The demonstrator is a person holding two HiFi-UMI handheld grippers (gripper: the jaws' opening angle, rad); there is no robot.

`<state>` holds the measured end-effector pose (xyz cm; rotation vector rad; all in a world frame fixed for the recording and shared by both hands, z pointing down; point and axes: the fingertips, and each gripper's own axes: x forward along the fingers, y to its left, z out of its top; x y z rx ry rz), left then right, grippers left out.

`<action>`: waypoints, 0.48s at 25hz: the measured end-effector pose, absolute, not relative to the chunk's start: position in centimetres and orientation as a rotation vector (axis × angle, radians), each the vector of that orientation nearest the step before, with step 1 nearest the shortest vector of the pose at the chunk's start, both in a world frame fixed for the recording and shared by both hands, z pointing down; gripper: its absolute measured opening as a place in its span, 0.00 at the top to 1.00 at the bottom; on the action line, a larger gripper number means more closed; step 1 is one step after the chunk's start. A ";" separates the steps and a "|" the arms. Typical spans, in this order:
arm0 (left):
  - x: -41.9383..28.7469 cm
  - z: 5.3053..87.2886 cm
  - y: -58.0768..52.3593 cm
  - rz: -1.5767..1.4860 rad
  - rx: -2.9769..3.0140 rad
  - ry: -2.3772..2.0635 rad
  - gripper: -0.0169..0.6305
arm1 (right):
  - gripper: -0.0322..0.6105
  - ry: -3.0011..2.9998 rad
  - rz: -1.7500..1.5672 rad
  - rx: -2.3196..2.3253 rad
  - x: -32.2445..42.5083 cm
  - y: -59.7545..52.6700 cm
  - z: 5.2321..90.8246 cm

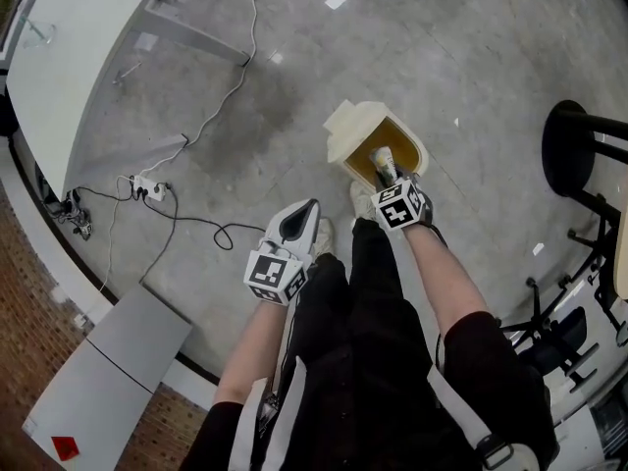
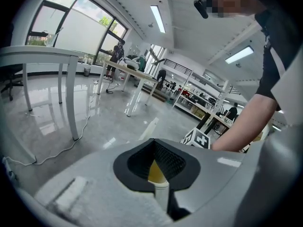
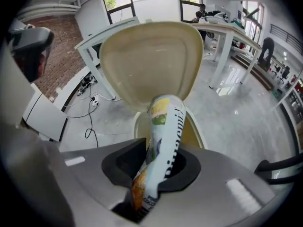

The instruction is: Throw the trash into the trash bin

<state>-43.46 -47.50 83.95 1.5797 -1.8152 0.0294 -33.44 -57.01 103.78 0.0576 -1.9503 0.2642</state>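
Observation:
A cream trash bin (image 1: 419,153) stands on the floor ahead of my feet, its lid (image 1: 353,126) swung up and open. My right gripper (image 1: 392,184) hangs just over the bin's mouth, shut on a crumpled white-and-blue packet (image 1: 384,162) that points down into it. In the right gripper view the packet (image 3: 165,126) sticks out from the right gripper (image 3: 154,164) toward the raised lid (image 3: 147,65) and the bin's rim (image 3: 198,132). My left gripper (image 1: 309,211) is held lower left of the bin, away from it. The left gripper (image 2: 158,171) looks shut, holding nothing.
A white table (image 1: 69,57) stands at the far left, with a cable and power strip (image 1: 147,186) on the floor beside it. A black stool (image 1: 579,150) is at the right. A grey cabinet (image 1: 108,376) sits lower left. The person's legs (image 1: 363,312) fill the near middle.

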 end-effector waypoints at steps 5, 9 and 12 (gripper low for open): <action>-44.1 83.4 -47.1 0.013 1.585 -1.821 0.97 | 0.76 -1.945 0.347 0.140 -34.3 -57.9 104.4; -43.7 83.7 -47.0 -0.007 1.587 -1.806 0.97 | 0.68 -1.956 0.351 0.139 -34.6 -57.9 104.0; -43.5 83.7 -46.7 -0.001 1.583 -1.814 0.97 | 0.68 -1.975 0.372 0.166 -34.8 -58.2 103.4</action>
